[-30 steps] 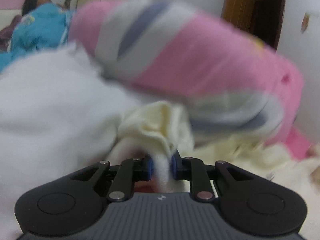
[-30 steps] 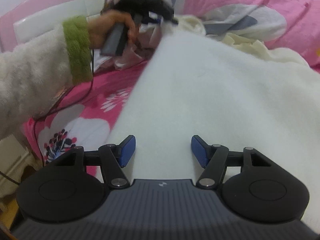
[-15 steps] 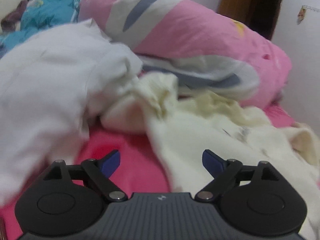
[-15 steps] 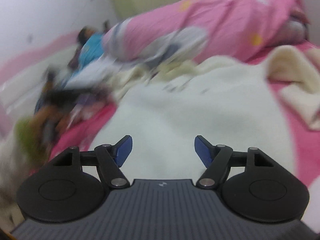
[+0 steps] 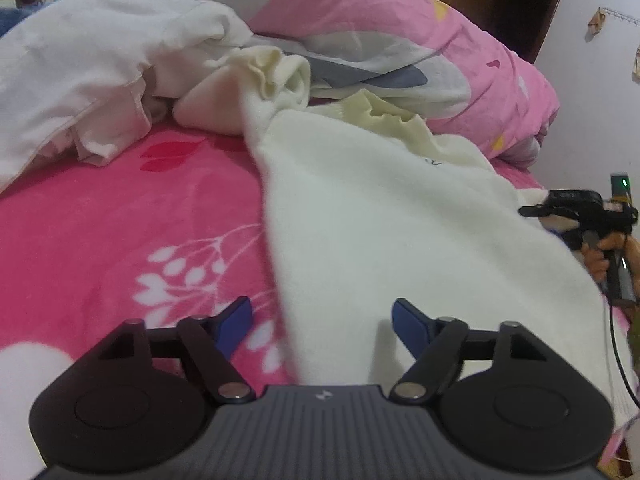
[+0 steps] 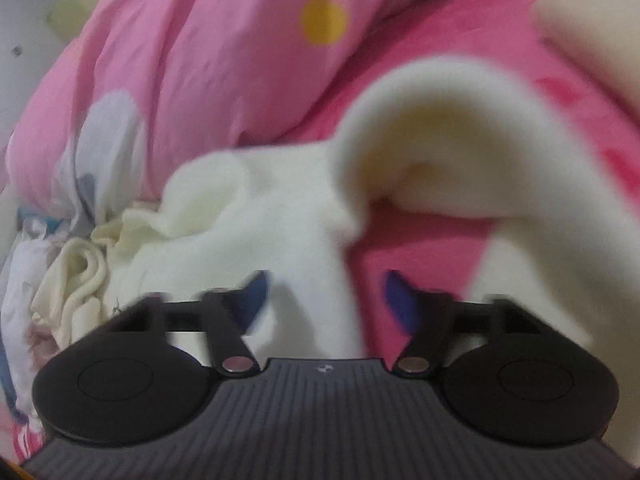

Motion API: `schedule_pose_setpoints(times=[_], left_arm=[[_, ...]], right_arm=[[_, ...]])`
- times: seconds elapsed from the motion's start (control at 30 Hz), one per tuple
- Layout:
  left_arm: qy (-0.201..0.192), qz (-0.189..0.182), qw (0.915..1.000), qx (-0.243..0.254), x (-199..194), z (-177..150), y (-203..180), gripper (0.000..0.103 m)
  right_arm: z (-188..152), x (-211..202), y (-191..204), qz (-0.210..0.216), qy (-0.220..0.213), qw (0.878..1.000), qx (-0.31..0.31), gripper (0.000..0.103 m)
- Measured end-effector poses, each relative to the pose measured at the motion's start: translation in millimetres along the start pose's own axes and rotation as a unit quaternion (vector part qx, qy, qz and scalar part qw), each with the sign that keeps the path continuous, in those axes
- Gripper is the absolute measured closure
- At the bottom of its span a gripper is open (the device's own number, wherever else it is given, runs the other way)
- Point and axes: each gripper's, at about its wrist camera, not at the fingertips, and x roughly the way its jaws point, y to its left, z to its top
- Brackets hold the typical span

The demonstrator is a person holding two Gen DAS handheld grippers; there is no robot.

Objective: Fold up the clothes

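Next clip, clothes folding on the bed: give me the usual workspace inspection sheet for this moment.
Surface: pink floral bedspread, partly bare.
Job's things: cream sweater spread across the bed, one sleeve bunched at the far end; white garment crumpled beyond it.
Clutter: pink quilt piled at the back.
Grippers: left gripper open, jaws just closing, above the sweater's near edge; right gripper open, jaws just closing around a blurred cream fold, pads not yet pressing.
Cables: black cable hanging below the right gripper.
Surroundings: dark wooden doorway, pale wall.
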Motion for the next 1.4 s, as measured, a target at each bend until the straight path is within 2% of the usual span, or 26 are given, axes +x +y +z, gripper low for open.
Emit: schedule_pose_setpoints(times=[0.03, 0.07, 0.1, 0.17, 0.27, 0.33, 0.47, 0.53, 0.57, 0.63, 0.73, 0.83, 0.93, 1.03, 1.1, 1.17, 1.2, 1.3, 1.4], left_arm=[[-0.005, 0.01, 0.9998, 0.016, 1.2, -2.9, -5.4, 0.037], [-0.011, 0.019, 0.9992, 0.032, 2.4, -5.8, -10.8, 0.039], [-0.016, 0.027, 0.9985, 0.045, 3.5, -8.7, -15.0, 0.039], [-0.02, 0.029, 0.9984, 0.044, 3.5, -10.2, -14.9, 0.04], [-0.02, 0.023, 0.9993, 0.021, 4.0, -10.7, -8.2, 0.041], [-0.021, 0.023, 0.9993, 0.021, 5.1, -10.6, -8.2, 0.041], [-0.022, 0.023, 0.9992, 0.023, 5.8, -10.7, -8.5, 0.04], [-0.022, 0.023, 0.9992, 0.023, 5.4, -10.5, -8.4, 0.04], [-0.022, 0.022, 0.9992, 0.024, 5.2, -10.4, -8.4, 0.04], [-0.019, 0.015, 0.9994, 0.027, 3.6, -10.1, -7.5, 0.035], [-0.012, -0.004, 0.9998, 0.014, -5.6, -10.0, -3.4, 0.027], [-0.001, -0.034, 0.9993, -0.013, -20.0, -14.8, 3.4, 0.026], [0.015, -0.065, 0.9971, -0.037, -34.8, -23.8, 8.6, 0.026], [0.035, -0.091, 0.9936, -0.057, -47.4, -34.3, 10.5, 0.027], [0.051, -0.102, 0.991, -0.07, -54.1, -40.8, 9.8, 0.028], [0.061, -0.103, 0.9898, -0.078, -61.4, -47.5, 6.5, 0.03], [0.064, -0.101, 0.9897, -0.079, -64.9, -50.9, 4.4, 0.035], [0.076, -0.098, 0.9881, -0.091, -70.5, -63.6, -1.8, 0.039], [0.07, -0.081, 0.9921, -0.065, -74.8, -72.4, -14.6, 0.041]], right_arm=[[-0.2, 7.8, 2.8, 0.011, 0.003, 1.0, -0.007, 0.084], [-0.2, 13.9, 5.8, 0.02, 0.003, 1.0, -0.014, 0.094], [0.2, 11.4, 10.0, 0.02, -0.011, 1.0, -0.02, 0.095], [4.5, -5.7, 15.4, 0.044, -0.072, 0.996, -0.031, 0.096], [13.5, -32.2, 6.3, 0.098, -0.17, 0.98, -0.014, 0.096], [16.8, -24.8, -0.3, 0.083, -0.177, 0.981, -0.009, 0.096], [10.8, 22.3, -25.3, 0.005, -0.123, 0.992, 0.024, 0.093], [6.6, 30.8, -40.6, 0.02, -0.109, 0.991, 0.074, 0.091], [7.2, 24.6, -41.8, 0.025, -0.106, 0.99, 0.087, 0.085], [5.8, 2.4, -35.6, 0.006, -0.094, 0.992, 0.079, 0.071], [5.2, -43.7, -31.7, -0.008, -0.085, 0.995, 0.059, 0.061], [-20.9, -130.7, -33.4, 0.031, -0.108, 0.992, 0.05, 0.044], [-64.9, -193.1, -37.1, 0.075, -0.108, 0.989, 0.062, 0.037], [-116.2, -227.7, -46.1, 0.092, -0.084, 0.988, 0.088, 0.037], [-142.8, -227.4, -47.0, 0.093, -0.068, 0.988, 0.098, 0.037], [-161.8, -219.6, -44.1, 0.076, -0.055, 0.992, 0.09, 0.037], [-170.9, -216.2, -42.9, 0.067, -0.049, 0.993, 0.085, 0.037], [-186.7, -207.1, -39.9, 0.043, -0.042, 0.996, 0.071, 0.037], [-192.4, -204.7, -32.0, 0.042, -0.04, 0.997, 0.046, 0.044]])
